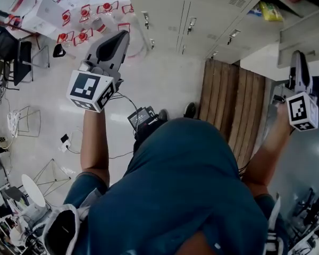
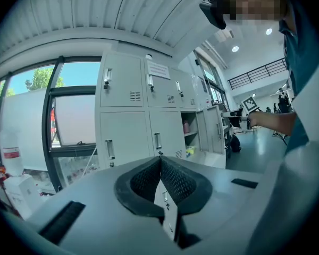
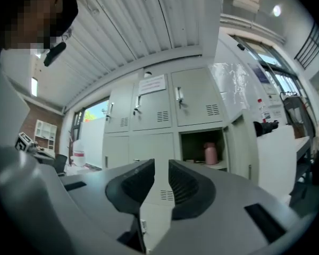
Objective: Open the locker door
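Standing upright, locker door (image 3: 242,147) swung outward, open.

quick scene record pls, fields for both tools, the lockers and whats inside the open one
left tool: jaws together, nothing held
right tool: jaws slightly apart, nothing between them
lockers: grey bank, most doors closed
open compartment: lower row, its door swung out to the right
inside: pink bottle, upright
contact: neither tool touches a locker
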Demonstrator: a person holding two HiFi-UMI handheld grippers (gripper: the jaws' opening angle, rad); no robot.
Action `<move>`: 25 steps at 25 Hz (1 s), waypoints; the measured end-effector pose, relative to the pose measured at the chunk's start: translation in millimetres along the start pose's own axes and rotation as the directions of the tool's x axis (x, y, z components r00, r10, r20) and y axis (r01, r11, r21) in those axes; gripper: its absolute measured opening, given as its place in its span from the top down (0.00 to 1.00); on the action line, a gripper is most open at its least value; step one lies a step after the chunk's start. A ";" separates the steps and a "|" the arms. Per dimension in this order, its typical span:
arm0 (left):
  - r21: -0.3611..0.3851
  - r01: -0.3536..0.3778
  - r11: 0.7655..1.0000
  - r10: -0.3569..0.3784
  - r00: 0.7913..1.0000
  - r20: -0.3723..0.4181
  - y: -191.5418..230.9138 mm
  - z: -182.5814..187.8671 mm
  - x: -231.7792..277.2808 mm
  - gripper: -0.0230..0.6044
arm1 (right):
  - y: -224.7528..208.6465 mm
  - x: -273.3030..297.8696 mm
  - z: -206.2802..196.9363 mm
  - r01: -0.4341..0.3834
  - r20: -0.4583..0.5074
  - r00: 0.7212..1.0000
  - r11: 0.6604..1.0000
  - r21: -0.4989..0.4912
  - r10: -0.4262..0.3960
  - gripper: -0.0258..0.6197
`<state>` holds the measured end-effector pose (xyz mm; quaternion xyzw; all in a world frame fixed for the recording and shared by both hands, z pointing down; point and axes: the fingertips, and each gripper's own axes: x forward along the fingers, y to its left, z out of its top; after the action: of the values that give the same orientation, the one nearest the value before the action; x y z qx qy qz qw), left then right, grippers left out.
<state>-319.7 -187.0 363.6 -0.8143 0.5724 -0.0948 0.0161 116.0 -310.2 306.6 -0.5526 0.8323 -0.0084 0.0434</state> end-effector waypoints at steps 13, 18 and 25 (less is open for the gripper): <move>-0.011 -0.010 1.000 0.011 0.996 0.092 -6.9 24.3 -36.5 0.94 | 129.6 -37.7 37.2 -0.302 -0.052 0.953 0.952 -0.043 0.300 0.90; -0.002 0.025 1.000 -0.025 0.994 0.110 -15.8 33.3 -28.5 0.94 | 125.3 -42.4 26.0 -0.297 -0.073 0.953 0.955 -0.026 0.294 0.90; 0.001 0.049 0.999 -0.049 0.993 0.111 -19.8 36.1 -22.6 0.94 | 119.2 -45.4 18.1 -0.275 -0.082 0.958 0.961 -0.010 0.274 0.90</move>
<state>-302.4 -162.0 327.8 -0.8322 0.5504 -0.0494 0.0450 25.4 -221.4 284.1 -0.4315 0.9020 -0.0156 0.0051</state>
